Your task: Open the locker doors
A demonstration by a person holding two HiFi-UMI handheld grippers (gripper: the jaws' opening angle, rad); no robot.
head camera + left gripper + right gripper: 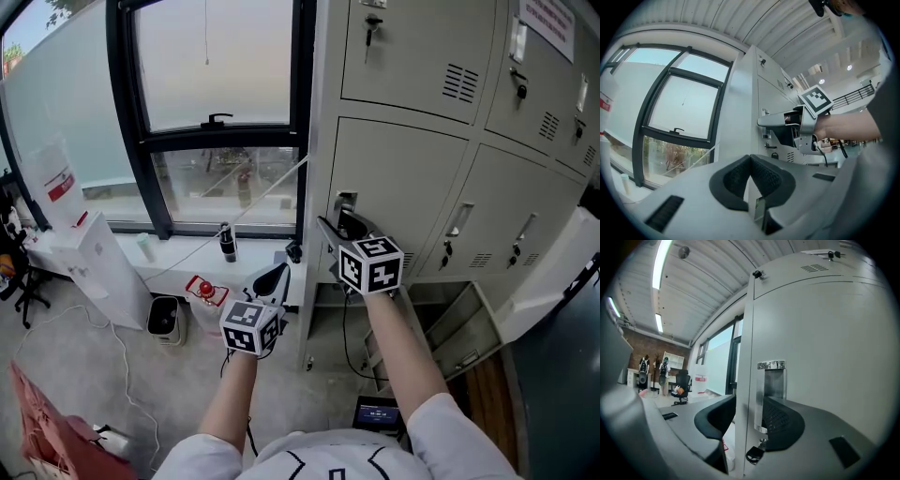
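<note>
A bank of grey lockers (441, 122) stands on the right. The middle-left door (398, 183) is closed and has a recessed chrome handle (345, 202) (771, 380) at its left edge. My right gripper (339, 225) (749, 405) straddles that edge: one pad lies against the cabinet's outer side, the other sits inside the recess against the chrome strip. A key (754, 453) hangs in the lock just below. My left gripper (279, 274) (750, 159) hangs in the air left of the lockers, shut with nothing between its pads. It looks at the right gripper (774, 121).
A dark-framed window (220, 112) is left of the lockers, and a bottle (227, 242) stands on its sill. A white box (94, 258) and a small bin (164, 319) stand on the floor. A bottom locker door (464, 328) hangs open. A small screen (377, 412) lies below.
</note>
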